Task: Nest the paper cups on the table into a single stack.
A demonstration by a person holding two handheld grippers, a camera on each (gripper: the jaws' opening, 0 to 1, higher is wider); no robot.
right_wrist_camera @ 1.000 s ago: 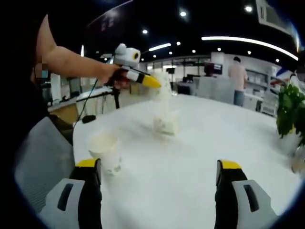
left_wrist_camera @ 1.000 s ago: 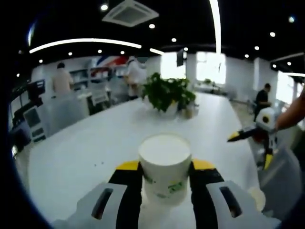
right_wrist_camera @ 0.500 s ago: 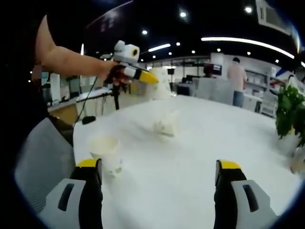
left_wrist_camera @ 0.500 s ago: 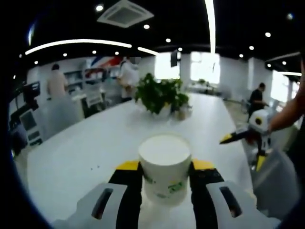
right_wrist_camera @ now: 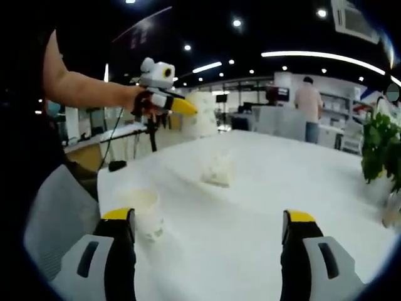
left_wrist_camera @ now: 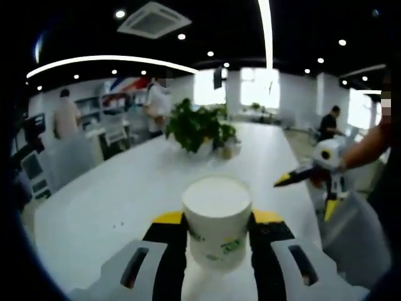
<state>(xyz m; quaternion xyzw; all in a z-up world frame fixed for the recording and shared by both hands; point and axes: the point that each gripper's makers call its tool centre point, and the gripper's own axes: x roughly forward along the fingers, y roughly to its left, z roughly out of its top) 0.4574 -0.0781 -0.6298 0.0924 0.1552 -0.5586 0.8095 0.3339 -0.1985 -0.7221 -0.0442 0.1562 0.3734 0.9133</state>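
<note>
My left gripper is shut on a white paper cup, held upright above the white table. In the right gripper view that left gripper hangs at the upper left in a person's hand, with the held cup in the air. Below it a second paper cup stands on the table, blurred. A third cup stands beside the left jaw of my right gripper, which is open with nothing between its fingers. The right gripper also shows at the right of the left gripper view.
A potted green plant stands mid-table, also seen at the right edge. A grey chair back is at the table's near-left edge. People stand at desks in the background. Bare table surface lies ahead of the right gripper.
The left gripper has risen a little with its cup, away from the cup standing on the table. The right gripper stays open and has hardly moved.
</note>
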